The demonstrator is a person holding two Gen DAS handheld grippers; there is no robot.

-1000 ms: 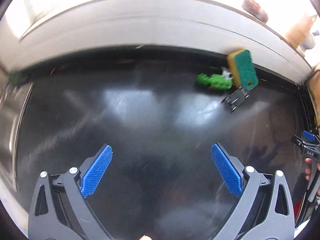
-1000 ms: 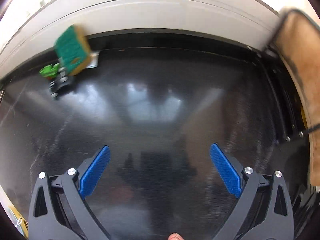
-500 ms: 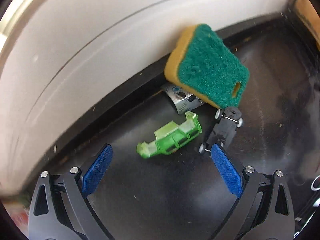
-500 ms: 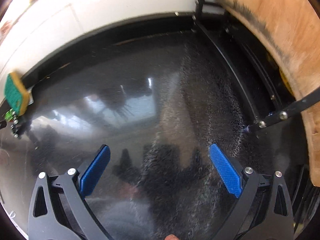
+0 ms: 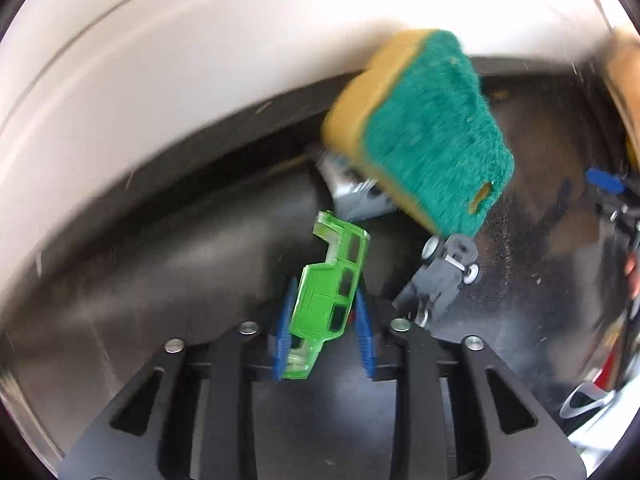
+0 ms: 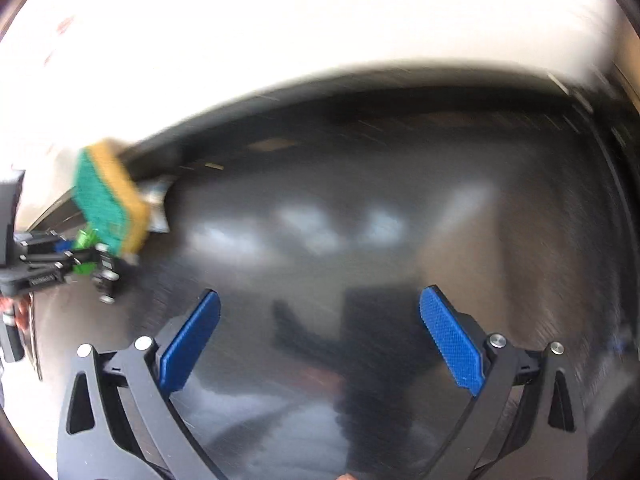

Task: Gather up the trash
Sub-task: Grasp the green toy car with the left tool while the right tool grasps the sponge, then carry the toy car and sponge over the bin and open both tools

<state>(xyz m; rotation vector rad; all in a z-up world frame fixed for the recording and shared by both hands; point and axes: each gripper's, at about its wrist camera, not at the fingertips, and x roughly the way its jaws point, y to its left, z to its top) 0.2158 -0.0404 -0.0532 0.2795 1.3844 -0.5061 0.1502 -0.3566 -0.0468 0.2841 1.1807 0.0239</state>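
The left tool [image 5: 322,322] is clenched on the green shell [image 5: 328,296], held near the worktop's [image 5: 540,280] back edge. Just beside it lie the grey chassis [image 5: 444,276] and a sponge [image 5: 424,128] leaning on the wall. The right tool [image 6: 320,344] hangs released over bare worktop, well apart.

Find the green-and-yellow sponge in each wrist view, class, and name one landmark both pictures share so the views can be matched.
Left wrist view: the sponge sits upper right of centre, leaning against the white wall, above the green toy car body that the left gripper clamps.
Right wrist view: the sponge is at the left edge, mid-height.
Shared landmark: the grey wheeled chassis just below the sponge.
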